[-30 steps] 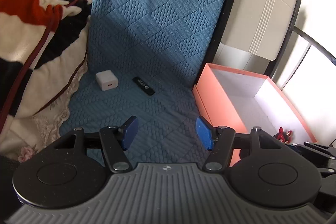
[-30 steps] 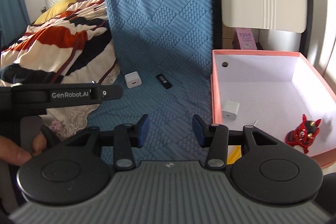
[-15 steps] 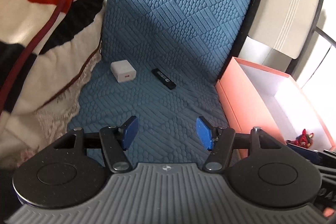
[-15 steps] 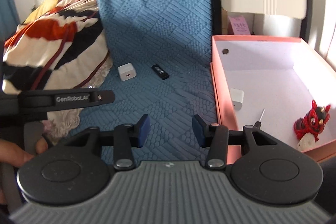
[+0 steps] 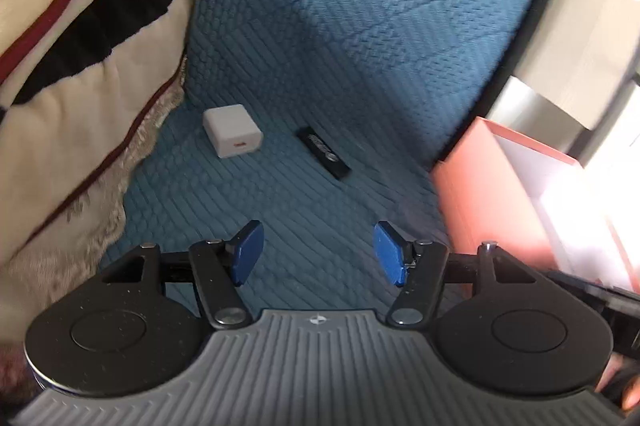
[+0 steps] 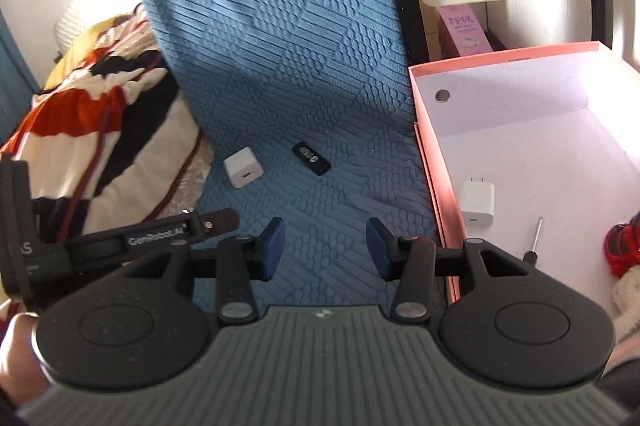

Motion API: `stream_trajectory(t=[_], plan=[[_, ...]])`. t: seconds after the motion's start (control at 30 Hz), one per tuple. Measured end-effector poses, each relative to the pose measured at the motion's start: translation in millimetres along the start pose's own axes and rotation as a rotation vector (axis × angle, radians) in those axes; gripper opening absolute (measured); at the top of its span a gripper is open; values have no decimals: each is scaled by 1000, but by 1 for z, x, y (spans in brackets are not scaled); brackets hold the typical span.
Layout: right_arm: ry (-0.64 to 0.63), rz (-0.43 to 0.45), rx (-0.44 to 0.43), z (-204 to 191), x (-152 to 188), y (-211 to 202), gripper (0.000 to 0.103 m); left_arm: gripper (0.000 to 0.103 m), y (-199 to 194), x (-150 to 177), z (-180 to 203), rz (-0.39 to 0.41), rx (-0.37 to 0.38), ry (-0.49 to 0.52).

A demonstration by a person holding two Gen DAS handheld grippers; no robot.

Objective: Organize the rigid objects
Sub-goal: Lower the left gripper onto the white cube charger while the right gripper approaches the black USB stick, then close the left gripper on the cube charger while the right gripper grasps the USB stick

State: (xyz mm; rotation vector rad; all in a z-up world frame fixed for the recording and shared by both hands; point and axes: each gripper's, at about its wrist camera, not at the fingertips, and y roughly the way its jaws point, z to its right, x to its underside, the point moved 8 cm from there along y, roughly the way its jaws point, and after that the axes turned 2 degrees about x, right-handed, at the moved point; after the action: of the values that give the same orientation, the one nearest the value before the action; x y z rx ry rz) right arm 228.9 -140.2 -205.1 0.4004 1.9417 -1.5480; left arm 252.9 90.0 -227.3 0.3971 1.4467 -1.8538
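Since nothing sits between them, both the left gripper [image 5: 316,252] and right gripper [image 6: 326,248] hang spread wide and empty above the blue quilted mattress cover [image 5: 320,66], presumably readied for the small white cube charger [image 5: 233,131] and flat black stick-shaped device [image 5: 324,153] lying beyond, left of the pink-walled cardboard box [image 6: 434,170] already holding a second white charger [image 6: 476,201].

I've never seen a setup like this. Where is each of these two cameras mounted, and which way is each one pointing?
Left wrist view: sits on the left gripper, looking forward between its open blue pads at the blue bedspread; a fingertip shows at the lower right.
Right wrist view: sits on the right gripper, also open, facing the bedspread and into the pink box; the other gripper's arm and a hand show at left.
Shared: the white charger, black USB stick, box and striped blanket.
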Motion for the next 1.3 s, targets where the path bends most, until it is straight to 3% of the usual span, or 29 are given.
stream_trajectory(t=[0.23, 0.37, 0.63, 0.8, 0.97, 1.13, 1.3], plan=[[-120, -68, -17, -14, -15, 50, 48, 67, 47, -24, -33, -41, -31, -123], [-162, -72, -32, -19, -32, 78, 48, 67, 62, -46, -43, 9, -92, -131], [-290, -118, -37, -36, -47, 145, 47, 67, 104, -84, -64, -36, -115, -170], [-275, -165, -63, -36, -50, 183, 46, 67, 126, -102, -84, -68, -166, -203], [-276, -206, -81, -31, -48, 212, 45, 67, 140, -108, -104, -125, -168, -271], [-256, -236, -75, -23, -45, 236, 45, 67, 148, -111, -110, -148, -166, -275], [-321, -210, -71, -30, -43, 242, 46, 67, 152, -115, -119, -142, -178, -295]])
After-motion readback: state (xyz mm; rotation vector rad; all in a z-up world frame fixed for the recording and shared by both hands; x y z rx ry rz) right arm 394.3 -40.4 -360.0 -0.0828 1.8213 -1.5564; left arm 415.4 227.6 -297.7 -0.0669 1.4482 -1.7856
